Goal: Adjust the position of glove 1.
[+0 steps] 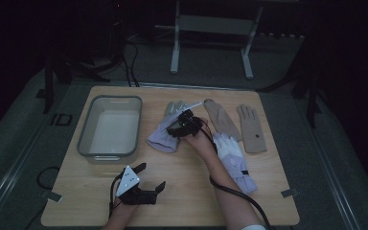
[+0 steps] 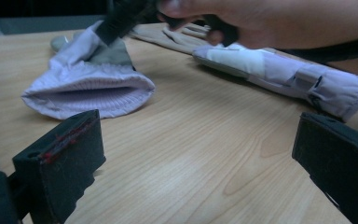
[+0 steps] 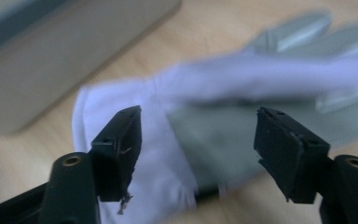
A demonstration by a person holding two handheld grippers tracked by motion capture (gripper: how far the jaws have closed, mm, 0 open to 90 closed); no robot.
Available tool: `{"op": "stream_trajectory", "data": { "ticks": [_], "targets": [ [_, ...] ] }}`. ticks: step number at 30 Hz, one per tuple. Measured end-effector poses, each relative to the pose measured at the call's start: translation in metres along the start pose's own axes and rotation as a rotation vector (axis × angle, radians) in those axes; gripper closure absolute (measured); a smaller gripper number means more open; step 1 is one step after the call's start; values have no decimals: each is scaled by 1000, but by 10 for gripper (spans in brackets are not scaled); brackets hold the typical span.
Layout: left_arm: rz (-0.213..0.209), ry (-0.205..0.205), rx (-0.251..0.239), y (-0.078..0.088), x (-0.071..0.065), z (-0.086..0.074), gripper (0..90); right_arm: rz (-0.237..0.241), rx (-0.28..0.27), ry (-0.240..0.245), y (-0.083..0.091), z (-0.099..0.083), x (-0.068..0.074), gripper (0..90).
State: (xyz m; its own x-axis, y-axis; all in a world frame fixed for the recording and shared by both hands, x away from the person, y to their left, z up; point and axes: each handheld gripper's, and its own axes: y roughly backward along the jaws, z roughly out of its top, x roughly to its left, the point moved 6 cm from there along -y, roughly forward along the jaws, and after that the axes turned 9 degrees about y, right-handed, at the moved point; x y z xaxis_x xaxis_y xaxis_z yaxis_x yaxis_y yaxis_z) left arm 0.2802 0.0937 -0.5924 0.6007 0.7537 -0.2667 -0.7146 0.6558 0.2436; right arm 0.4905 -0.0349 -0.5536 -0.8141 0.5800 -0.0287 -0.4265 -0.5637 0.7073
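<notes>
The right gripper (image 1: 186, 125) is being held over the lilac glove (image 1: 165, 130), which is lying on the table (image 1: 191, 201) just beside the grey bin (image 1: 109, 125). Its jaws are being kept apart above the cuff, probably so that the fabric can be taken. The left gripper (image 1: 149, 178) is being rested near the table's front edge, jaws apart, nothing between them.

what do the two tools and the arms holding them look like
Both tools are black with two blocky jaws. The left tool carries a grey three-cornered plate dotted with small marks, and its left pad shows red scuffs. The right tool trails a black cable along the forearm. Its pads are worn and frayed at the edges. Both forearms are bare, with a white cuff low on the right one.
</notes>
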Motion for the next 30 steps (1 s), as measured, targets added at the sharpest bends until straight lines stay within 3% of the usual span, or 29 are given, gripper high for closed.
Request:
{"op": "stream_trajectory", "data": {
  "ticks": [2,4,5,6,7,8,9,10,11,12,13,14,15,16,19,22,26,30],
  "targets": [
    [5,8,-2,0,1,0,23,21,-5,-43,-6,5,0,306],
    [-3,-12,3,0,-1,0,23,-58,12,-38,-11,8,-3,303],
    [5,-25,-1,0,-2,0,23,-12,-10,-89,-14,10,-2,287],
    [-2,-38,2,0,-3,-1,23,-21,9,-101,-18,11,-3,290],
    [-6,-30,2,-1,-3,-1,23,-93,19,-103,-19,11,-7,318],
    [-2,-26,5,-1,-3,-1,23,-74,2,-142,-22,12,-7,292],
    [-2,-20,1,0,-2,0,23,-77,20,-162,-25,13,-8,283],
    [-4,-14,-2,0,-2,0,23,-139,36,-193,-28,11,-11,311],
    [0,-13,-1,0,-1,0,23,-91,45,-225,-33,12,-9,259],
    [-6,-28,5,0,-3,-1,23,-68,63,-218,-37,13,-6,246],
    [1,-33,1,0,-4,-1,23,-146,93,-197,-41,11,-7,319],
    [-2,-51,4,-1,-6,-1,23,-166,149,-171,-47,8,-6,282],
    [-12,-65,14,-1,-7,-2,23,-154,164,-184,-51,6,-5,279],
    [-4,-60,4,-1,-7,-2,23,-168,165,-200,-53,4,-5,280],
    [-6,-51,4,-1,-7,-1,23,-202,155,-172,-56,2,-3,298],
    [-6,-61,6,-1,-7,-2,23,-198,121,-185,-56,-1,-3,354],
    [-5,-39,2,-1,-5,-1,23,-169,124,-169,-53,-2,-5,476],
    [-2,-29,3,-1,-4,-1,23,-132,144,-150,-50,-1,-5,680]
  ]
}}
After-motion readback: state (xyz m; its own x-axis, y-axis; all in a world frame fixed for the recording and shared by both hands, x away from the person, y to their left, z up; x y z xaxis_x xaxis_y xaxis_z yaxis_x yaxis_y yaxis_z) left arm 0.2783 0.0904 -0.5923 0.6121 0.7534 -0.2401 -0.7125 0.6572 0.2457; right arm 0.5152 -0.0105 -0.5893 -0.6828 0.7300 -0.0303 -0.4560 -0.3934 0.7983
